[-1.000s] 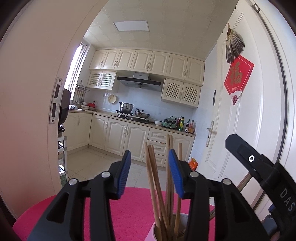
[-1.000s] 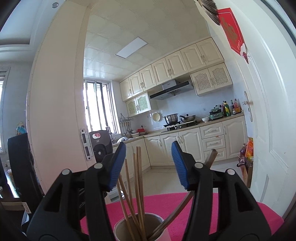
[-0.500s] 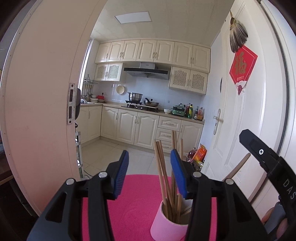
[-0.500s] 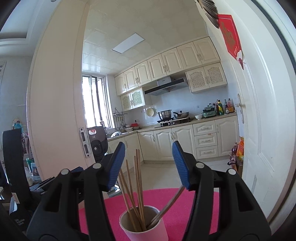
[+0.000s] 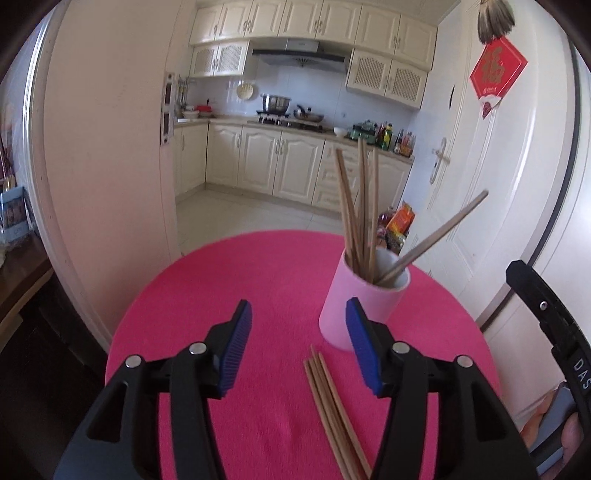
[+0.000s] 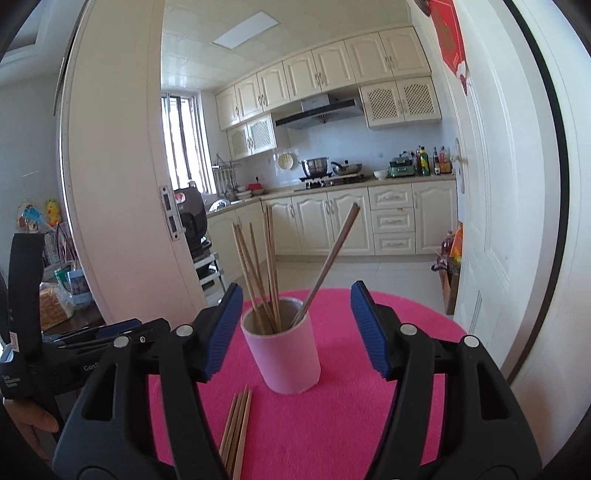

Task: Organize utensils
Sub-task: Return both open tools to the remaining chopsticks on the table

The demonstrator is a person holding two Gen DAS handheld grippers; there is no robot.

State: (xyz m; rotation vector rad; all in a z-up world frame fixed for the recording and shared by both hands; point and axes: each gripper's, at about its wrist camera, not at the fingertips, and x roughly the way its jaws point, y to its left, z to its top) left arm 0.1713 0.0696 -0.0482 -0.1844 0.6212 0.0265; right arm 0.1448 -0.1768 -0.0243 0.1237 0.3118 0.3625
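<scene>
Only the left wrist view shows the red door hanging (image 5: 496, 75) and the edge of the right gripper's body at far right; only the right wrist view shows the window (image 6: 183, 144), the ceiling light (image 6: 245, 35) and the cluttered side table (image 6: 55, 306) at left. The left gripper (image 5: 299, 343) hovers low over the pink round table (image 5: 258, 280), tilted down, its blue pads wide apart with nothing between them. The right gripper (image 6: 295, 325) is held nearly level, its jaws spread and framing the pink cup (image 6: 280, 354) without touching it. The cup stands upright near the table's far right side; the chopsticks in it (image 6: 258, 273) point up, most nearly vertical, one leaning right. A loose bundle of chopsticks (image 5: 332, 410) lies flat just in front of the cup, long axis running from the cup toward the grippers
</scene>
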